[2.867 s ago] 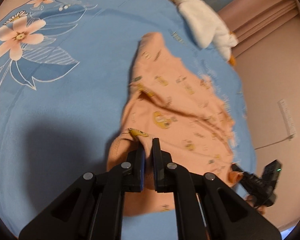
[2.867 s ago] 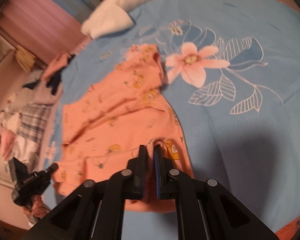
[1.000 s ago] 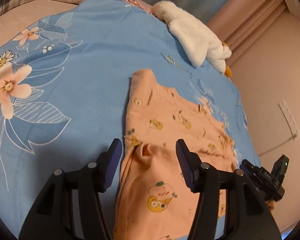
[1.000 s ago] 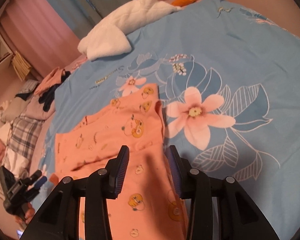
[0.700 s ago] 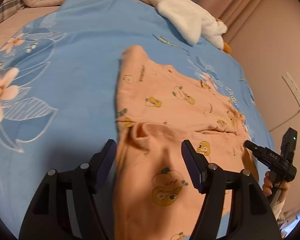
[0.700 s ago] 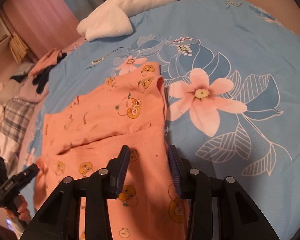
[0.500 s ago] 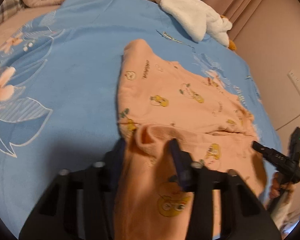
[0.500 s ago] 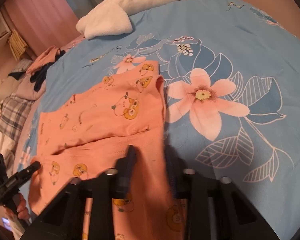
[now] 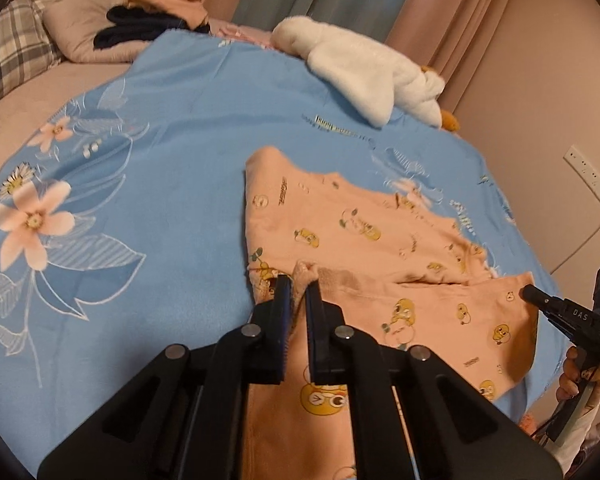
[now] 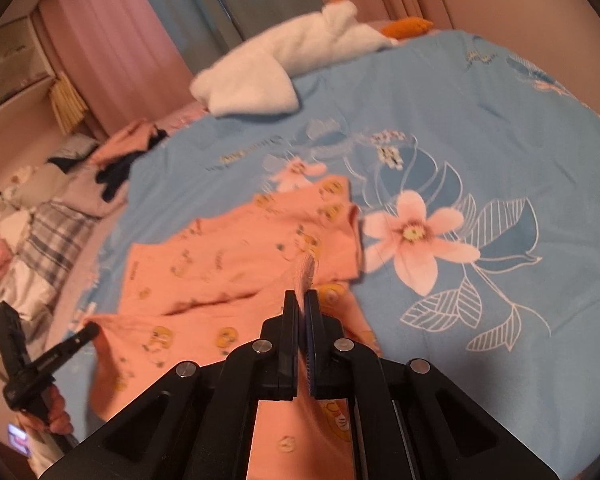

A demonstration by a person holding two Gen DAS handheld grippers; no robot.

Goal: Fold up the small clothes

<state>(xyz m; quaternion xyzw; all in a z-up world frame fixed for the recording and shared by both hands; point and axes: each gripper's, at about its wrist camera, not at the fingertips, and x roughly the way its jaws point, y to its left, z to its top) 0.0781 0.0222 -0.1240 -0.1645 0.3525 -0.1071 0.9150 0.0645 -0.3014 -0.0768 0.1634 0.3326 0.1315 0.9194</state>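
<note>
A small orange garment with yellow cartoon prints (image 9: 352,228) lies on the blue floral sheet (image 9: 172,160), its near part folded over the far part. My left gripper (image 9: 298,292) is shut on a bunched fold at the garment's left edge. My right gripper (image 10: 302,300) is shut on the fold's edge at the garment's right side (image 10: 228,264) and lifts it slightly. The right gripper also shows at the right edge of the left wrist view (image 9: 532,294), and the left one at the lower left of the right wrist view (image 10: 88,330).
A white plush toy (image 9: 364,68) lies at the far end of the bed. Pillows and piled clothes (image 9: 140,24) sit at the far left. Curtains (image 9: 440,12) and a wall with a power strip (image 9: 588,176) border the right side.
Both grippers were shut on the garment, then opened and let it lie flat, moved forward over the fold line, and have now shut on the folded edge.
</note>
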